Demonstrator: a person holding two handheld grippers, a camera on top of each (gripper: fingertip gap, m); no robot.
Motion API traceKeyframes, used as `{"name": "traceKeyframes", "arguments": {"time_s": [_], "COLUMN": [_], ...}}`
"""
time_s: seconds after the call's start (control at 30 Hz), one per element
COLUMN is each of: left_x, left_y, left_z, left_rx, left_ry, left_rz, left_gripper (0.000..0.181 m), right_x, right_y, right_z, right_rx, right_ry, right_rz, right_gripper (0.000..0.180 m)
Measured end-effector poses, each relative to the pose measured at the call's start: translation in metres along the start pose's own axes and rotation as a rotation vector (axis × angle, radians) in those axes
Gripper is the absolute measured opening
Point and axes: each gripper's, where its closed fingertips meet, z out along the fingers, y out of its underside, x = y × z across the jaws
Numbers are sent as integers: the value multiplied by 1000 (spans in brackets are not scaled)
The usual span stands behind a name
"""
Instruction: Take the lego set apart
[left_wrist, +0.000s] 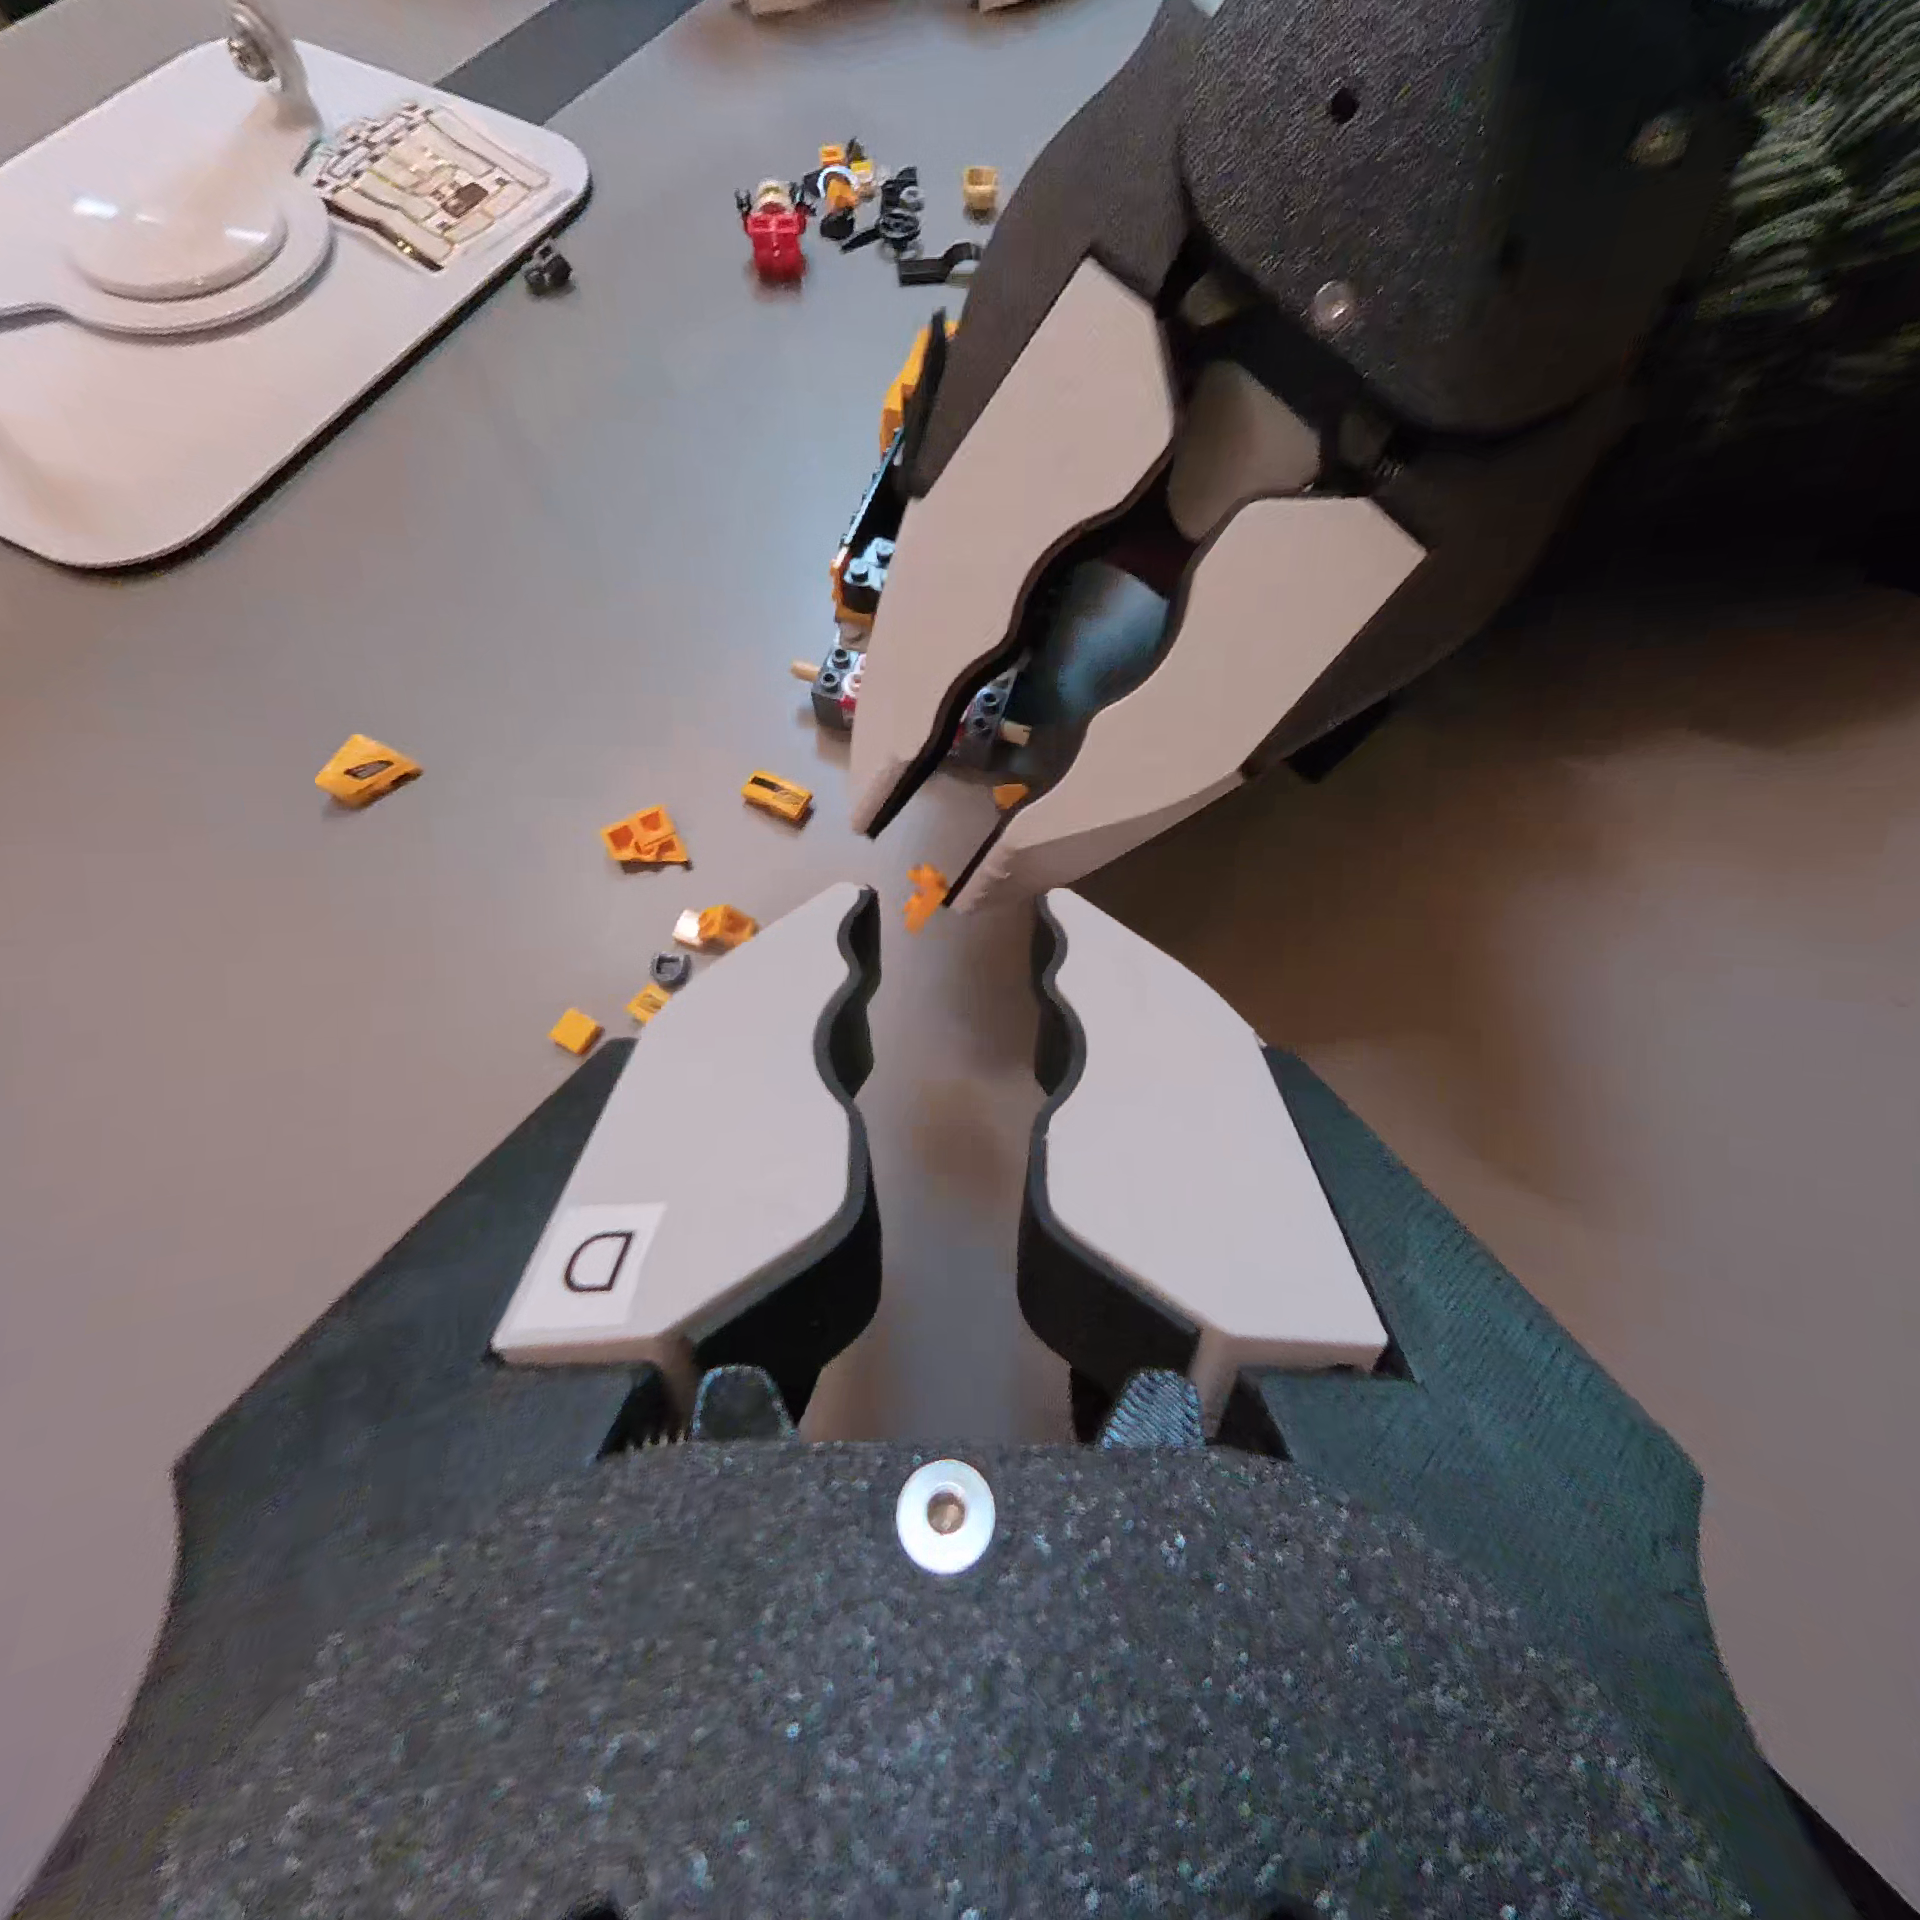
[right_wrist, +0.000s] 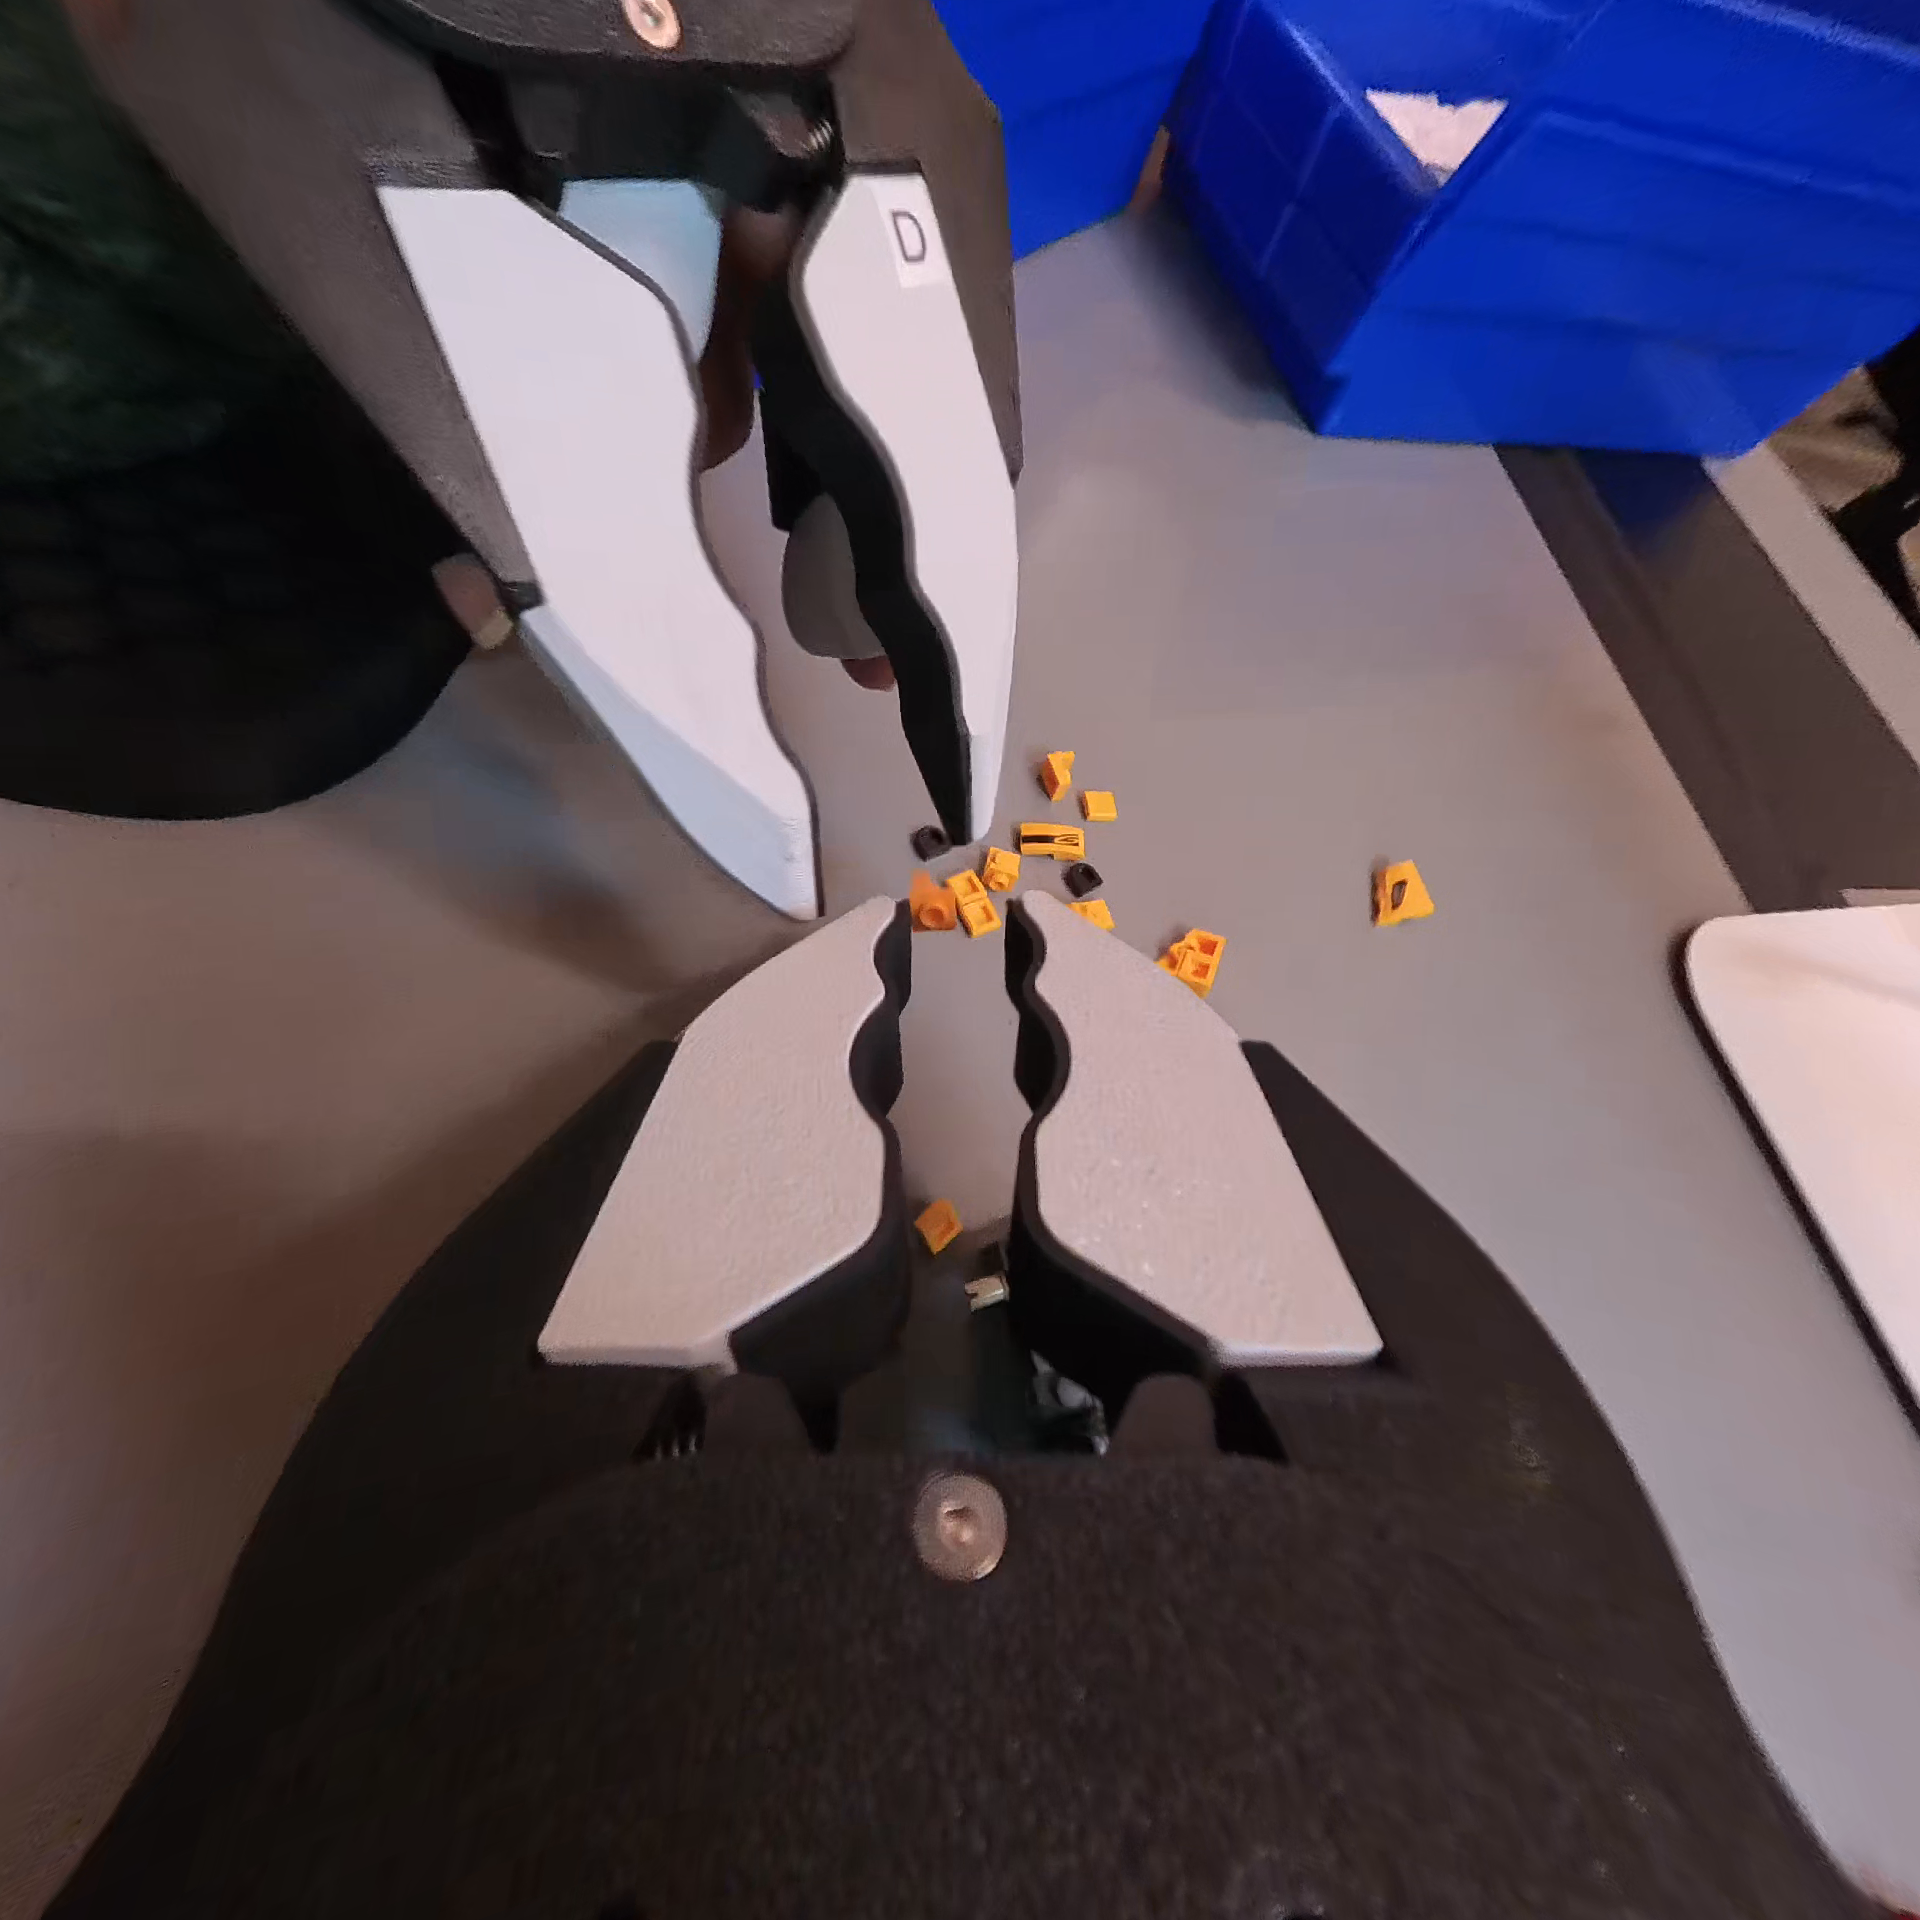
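Lego set (left_wrist: 883, 540) mostly hidden behind right tongs (left_wrist: 925, 862), both tongs spread, left tongs (left_wrist: 956, 904) empty, orange pieces (right_wrist: 1195, 956) loose on grey surface (left_wrist: 520, 623)

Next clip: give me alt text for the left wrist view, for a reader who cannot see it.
The left gripper is open low over a grey table, facing the right gripper, which is also open, above a partly dismantled lego model. Loose orange pieces lie scattered to the left, with a red minifigure and a white tray farther back.
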Motion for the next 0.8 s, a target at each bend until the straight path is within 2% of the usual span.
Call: {"name": "traceKeyframes", "arguments": {"time_s": [0.1, 0.27, 0.33, 0.43, 0.53, 0.67, 0.8], "left_x": [-2, 13, 9, 7, 9, 16, 22], "left_y": [3, -16, -12, -17, -27, -44, -50], "left_z": [1, -5, -3, -5, -9, -18, -24], "left_rx": [-12, 113, 88, 128, 194, 291, 298], "left_ry": [-5, 67, 39, 31, 46, 87, 127], "left_rz": [6, 73, 74, 64, 35, -16, -65], "left_gripper": [23, 18, 19, 15, 0, 1, 1], "right_x": [5, 6, 8, 6, -2, -10, -10], "right_y": [-7, -11, -12, -14, -24, -42, -39], "right_z": [-8, -16, -19, -32, -47, -56, -56], "right_rx": [55, 90, 92, 100, 155, 204, 197], "right_ry": [17, -3, 2, -39, -82, -96, -98], "right_rz": [16, 20, 27, 34, 14, -9, 4], "right_gripper": [18, 24, 24, 21, 18, 18, 18]}}
